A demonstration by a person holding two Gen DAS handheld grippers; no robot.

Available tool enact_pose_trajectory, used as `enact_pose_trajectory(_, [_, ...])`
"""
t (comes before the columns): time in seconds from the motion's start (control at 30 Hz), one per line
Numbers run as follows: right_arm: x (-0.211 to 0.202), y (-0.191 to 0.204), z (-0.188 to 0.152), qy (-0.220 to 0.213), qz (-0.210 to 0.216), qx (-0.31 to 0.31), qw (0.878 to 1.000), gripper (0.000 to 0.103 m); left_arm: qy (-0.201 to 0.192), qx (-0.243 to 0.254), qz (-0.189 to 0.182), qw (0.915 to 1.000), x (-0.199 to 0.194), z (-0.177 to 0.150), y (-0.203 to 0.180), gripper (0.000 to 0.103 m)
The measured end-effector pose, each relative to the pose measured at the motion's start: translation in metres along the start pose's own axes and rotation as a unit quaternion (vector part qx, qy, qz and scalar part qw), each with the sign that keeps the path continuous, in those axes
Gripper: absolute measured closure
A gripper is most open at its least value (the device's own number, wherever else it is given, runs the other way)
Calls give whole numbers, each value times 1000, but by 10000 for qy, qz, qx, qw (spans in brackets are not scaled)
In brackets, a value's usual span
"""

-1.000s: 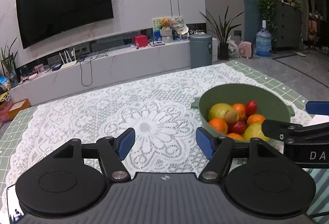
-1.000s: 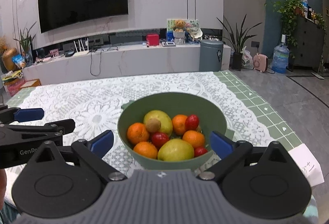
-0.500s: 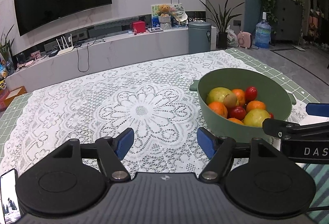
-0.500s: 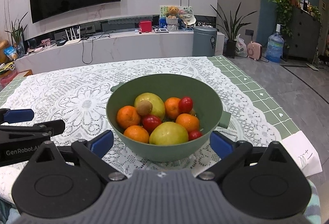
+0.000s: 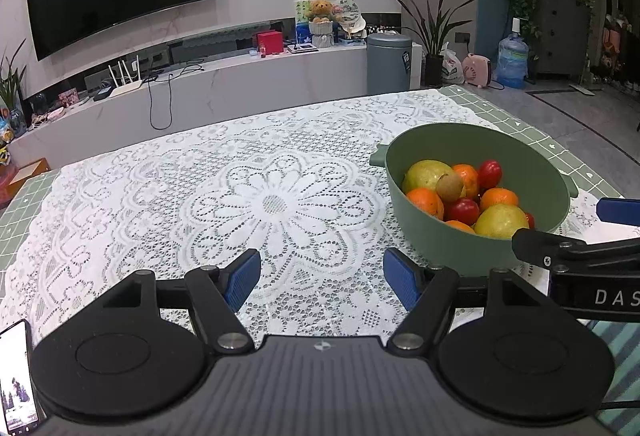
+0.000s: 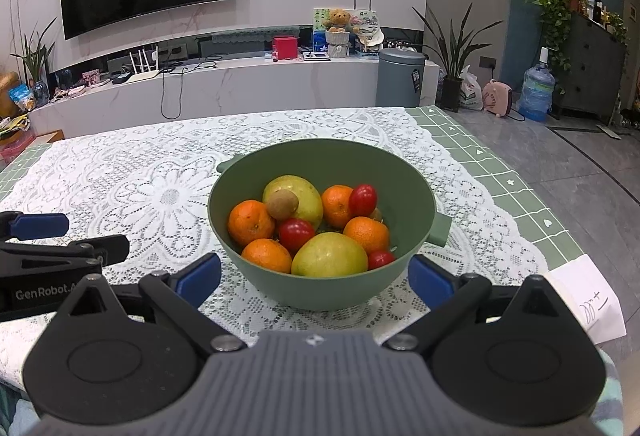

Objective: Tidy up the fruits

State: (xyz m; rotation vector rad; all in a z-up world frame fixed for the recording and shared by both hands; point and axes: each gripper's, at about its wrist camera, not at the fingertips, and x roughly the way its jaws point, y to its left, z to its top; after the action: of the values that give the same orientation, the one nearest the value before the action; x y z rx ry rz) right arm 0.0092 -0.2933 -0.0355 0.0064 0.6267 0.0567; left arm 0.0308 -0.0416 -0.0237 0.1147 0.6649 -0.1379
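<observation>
A green bowl (image 6: 320,159) stands on the lace tablecloth and holds several fruits: oranges (image 6: 251,222), red tomatoes (image 6: 296,234), two yellow-green pears (image 6: 330,255) and a brown kiwi (image 6: 282,204). My right gripper (image 6: 316,278) is open and empty, its blue pads either side of the bowl's near wall. My left gripper (image 5: 322,276) is open and empty over bare lace, left of the bowl (image 5: 532,155). The right gripper's fingers (image 5: 560,248) show at the left wrist view's right edge.
A white paper note (image 6: 592,300) lies at the table's right front corner. A phone (image 5: 16,376) lies at the left front edge. The lace tablecloth (image 5: 276,203) covers a green checked mat. A TV wall and low cabinet stand beyond the table.
Both grippers have risen and tilted down slightly, so the bowl and table sit lower and fuller in view. Both stay open. The fruits have not moved.
</observation>
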Motion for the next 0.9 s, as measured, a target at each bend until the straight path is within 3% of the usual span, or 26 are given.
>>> enact_pose_trajectory(0.9, [-1, 2, 0, -8, 6, -57, 10000, 6, 41, -107, -29, 9999, 0, 0, 4, 21])
